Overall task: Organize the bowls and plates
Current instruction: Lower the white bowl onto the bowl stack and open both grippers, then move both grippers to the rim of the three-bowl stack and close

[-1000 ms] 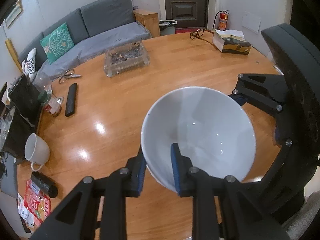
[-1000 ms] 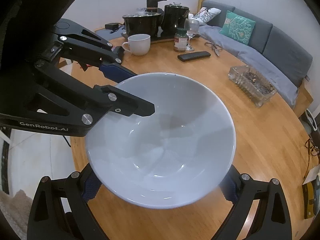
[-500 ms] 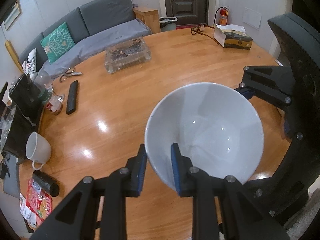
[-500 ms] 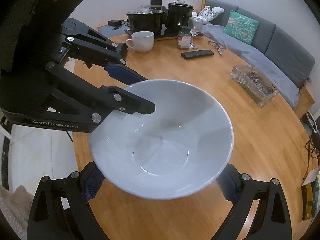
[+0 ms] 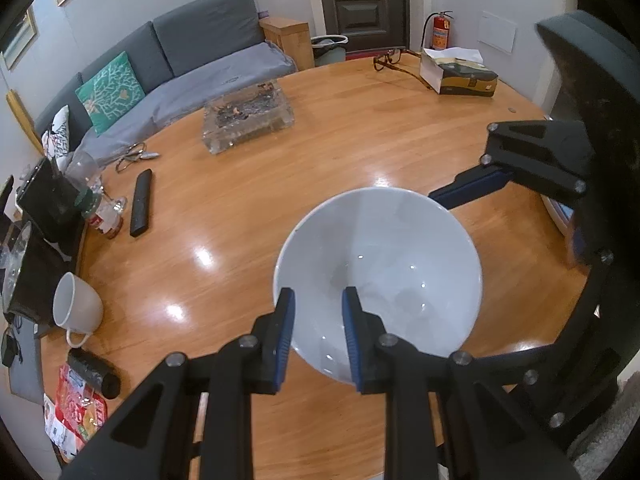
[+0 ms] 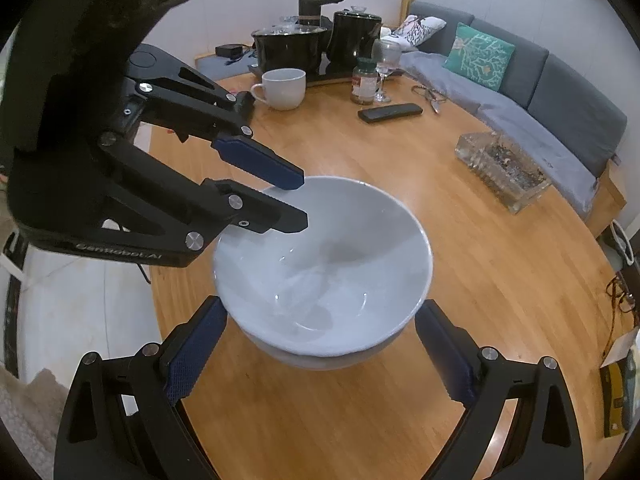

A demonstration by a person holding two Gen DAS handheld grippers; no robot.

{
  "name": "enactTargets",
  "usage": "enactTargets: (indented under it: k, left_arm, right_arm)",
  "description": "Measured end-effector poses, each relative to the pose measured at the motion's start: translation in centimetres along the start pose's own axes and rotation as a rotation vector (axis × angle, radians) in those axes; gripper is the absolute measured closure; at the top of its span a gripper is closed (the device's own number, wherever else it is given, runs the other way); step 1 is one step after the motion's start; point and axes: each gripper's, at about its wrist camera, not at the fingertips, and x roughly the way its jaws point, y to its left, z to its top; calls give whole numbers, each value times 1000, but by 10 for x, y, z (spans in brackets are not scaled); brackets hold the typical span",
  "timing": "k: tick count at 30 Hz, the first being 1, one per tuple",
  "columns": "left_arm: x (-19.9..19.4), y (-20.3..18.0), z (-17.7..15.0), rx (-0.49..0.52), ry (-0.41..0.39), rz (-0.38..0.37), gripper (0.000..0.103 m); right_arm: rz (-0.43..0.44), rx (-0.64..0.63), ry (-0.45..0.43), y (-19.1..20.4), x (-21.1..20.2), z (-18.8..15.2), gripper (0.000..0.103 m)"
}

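Observation:
A white bowl (image 5: 380, 276) rests nested in a second white bowl (image 6: 320, 354) on the round wooden table (image 5: 320, 128), near its front edge. It also shows in the right wrist view (image 6: 324, 256). My left gripper (image 5: 318, 336) has its fingers astride the bowl's near rim, one inside and one outside, with a gap showing; it appears in the right wrist view (image 6: 298, 200) over the bowl's left rim. My right gripper (image 6: 320, 356) is open wide, its pads either side of the stack and apart from it.
On the table: a white mug (image 5: 76, 308), a black remote (image 5: 142, 202), a glass ashtray (image 5: 248, 120), a tissue box (image 5: 458, 72), glasses (image 5: 390, 60), a jar and wine glass (image 6: 372, 76), black kettles (image 6: 320, 44). A grey sofa (image 5: 192, 52) stands behind.
The bowl has come down onto the second bowl on the table. My left gripper's fingers have opened off its rim. My right gripper stays open.

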Motion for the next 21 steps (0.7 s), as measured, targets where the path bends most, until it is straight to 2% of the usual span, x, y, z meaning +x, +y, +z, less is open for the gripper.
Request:
enactTargets:
  k: [8,11,15,19,20,21]
  left_arm:
    - [-8,13,1,-37,-14,22,82]
    - [-7,13,1,-46,-12,22,81]
    - [-5,13,0,-55,-7,17,74]
    - [-4,14,-1,-61,-7,12,73]
    - [-4,15,-1,-67,-8,12,68]
    - [-5,15,-1,-73,-9,13,58]
  right_arm:
    - [9,-1,-66,3,-18,4,11]
    - [3,11,-43,4,-12,1,10]
    - [-2,22,-34,4,-6,-6,9]
    - [43,65,-32,-3,-3,-9,11]
    - [41,65,-34,-2,-3,-11,11]
    - [38,68,-38,-1,-4,-12,11]
